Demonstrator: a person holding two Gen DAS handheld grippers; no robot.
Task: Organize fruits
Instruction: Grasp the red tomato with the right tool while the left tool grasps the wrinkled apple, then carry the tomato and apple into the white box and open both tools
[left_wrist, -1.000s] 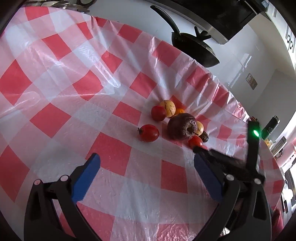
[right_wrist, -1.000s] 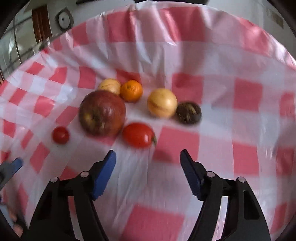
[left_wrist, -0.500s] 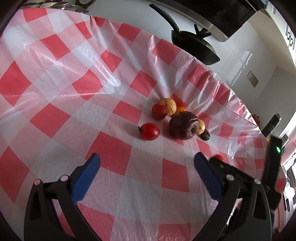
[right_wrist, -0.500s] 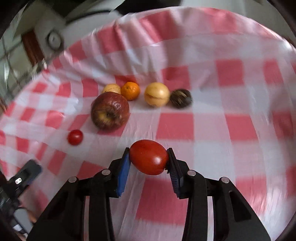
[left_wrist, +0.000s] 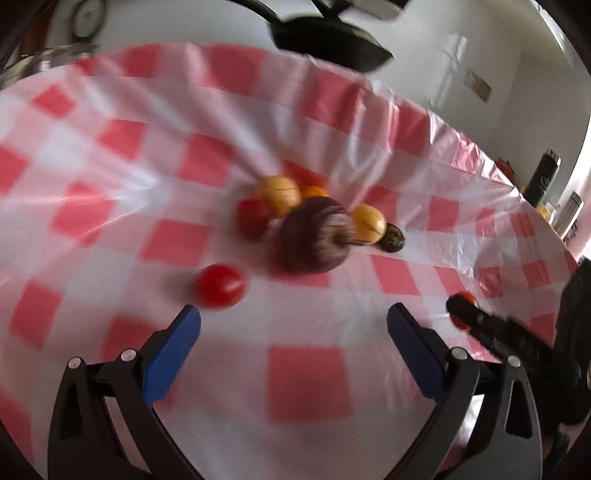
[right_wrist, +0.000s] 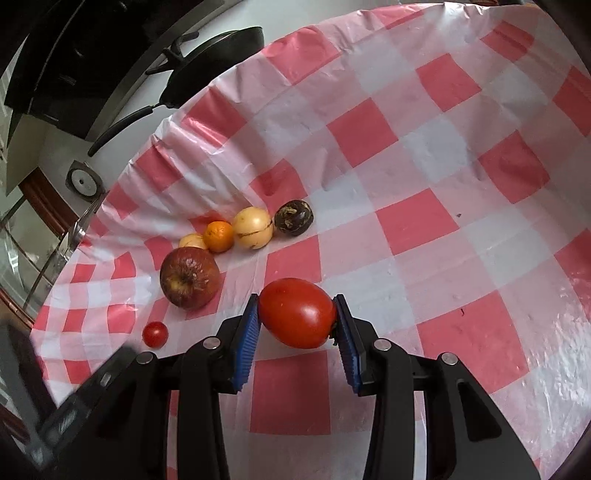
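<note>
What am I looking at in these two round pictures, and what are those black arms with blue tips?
Each picture comes from a camera on a handheld gripper, looking along its blue-padded jaws. The right gripper has its jaws shut on a large red tomato. The left gripper is open and holds nothing. On the checked tablecloth lie an apple, an orange, two yellow fruits, a dark wrinkled fruit and a small tomato. A black pan sits behind.
</note>
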